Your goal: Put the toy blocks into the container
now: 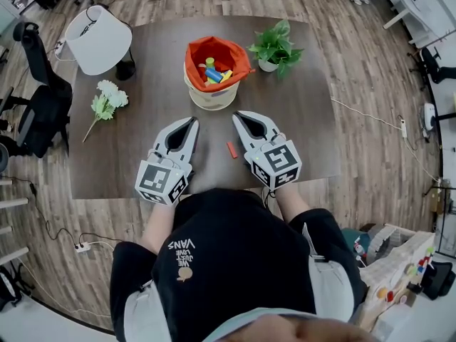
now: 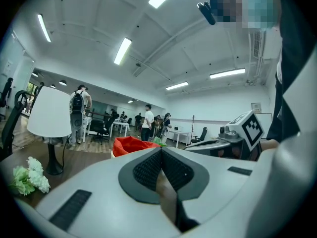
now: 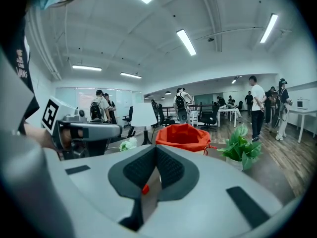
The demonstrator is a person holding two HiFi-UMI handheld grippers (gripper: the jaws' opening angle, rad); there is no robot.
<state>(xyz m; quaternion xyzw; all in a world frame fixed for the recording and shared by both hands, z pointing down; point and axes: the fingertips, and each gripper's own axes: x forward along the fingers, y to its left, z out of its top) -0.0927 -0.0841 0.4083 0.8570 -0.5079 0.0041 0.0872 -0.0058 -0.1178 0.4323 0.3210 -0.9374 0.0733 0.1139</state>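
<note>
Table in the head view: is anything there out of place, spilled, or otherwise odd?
One small red block lies alone on the bare table, just beside the right gripper. The other blocks are already in the container, so it looks left behind. Nothing looks spilled or damaged.

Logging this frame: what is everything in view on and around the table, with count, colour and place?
table: one, dark brown, on a wood floor
container: one, cream with orange liner, far middle of table
toy blocks: several, blue, yellow and green, inside the container
red block: one, lying on the table between the grippers, nearer the right one
potted plant: one, green, right of the container
lamp: one, white shade, far left corner
flowers: one bunch, white, left side of table
office chair: one, black, left of table
left gripper: grey, shut, empty
right gripper: grey, shut, empty
</note>
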